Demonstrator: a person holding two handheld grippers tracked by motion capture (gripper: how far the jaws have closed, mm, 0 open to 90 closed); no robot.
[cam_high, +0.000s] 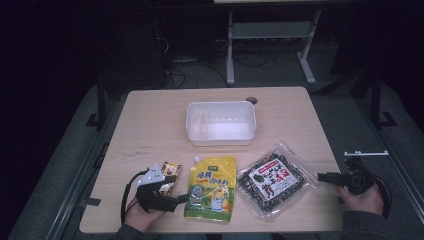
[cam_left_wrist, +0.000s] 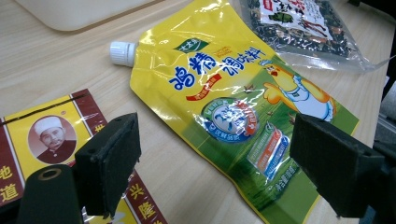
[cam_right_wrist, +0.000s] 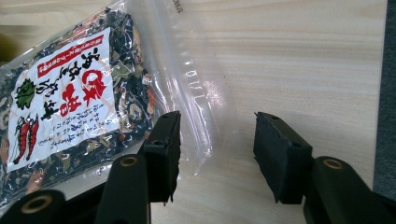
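Note:
A yellow spouted pouch (cam_high: 212, 187) with a white cap (cam_left_wrist: 123, 52) lies flat near the table's front edge. My left gripper (cam_high: 179, 199) is at the pouch's left edge. In the left gripper view it is open (cam_left_wrist: 219, 163), its jaws spread over the pouch (cam_left_wrist: 233, 107). A small red and yellow packet (cam_high: 171, 174) lies under that hand, also seen as the packet (cam_left_wrist: 42, 140) beside the left jaw. A clear packet of dark dried flakes (cam_high: 272, 179) lies to the right of the pouch. My right gripper (cam_high: 324, 176) is open (cam_right_wrist: 217, 149) at that packet's clear sealed edge (cam_right_wrist: 191, 93), and nothing is held.
A white plastic bin (cam_high: 220, 122) stands empty at the table's middle, behind the packets. A round cable hole (cam_high: 251, 100) sits near the far edge. Bare wood (cam_right_wrist: 317, 70) stretches right of the dark packet up to the table's right edge.

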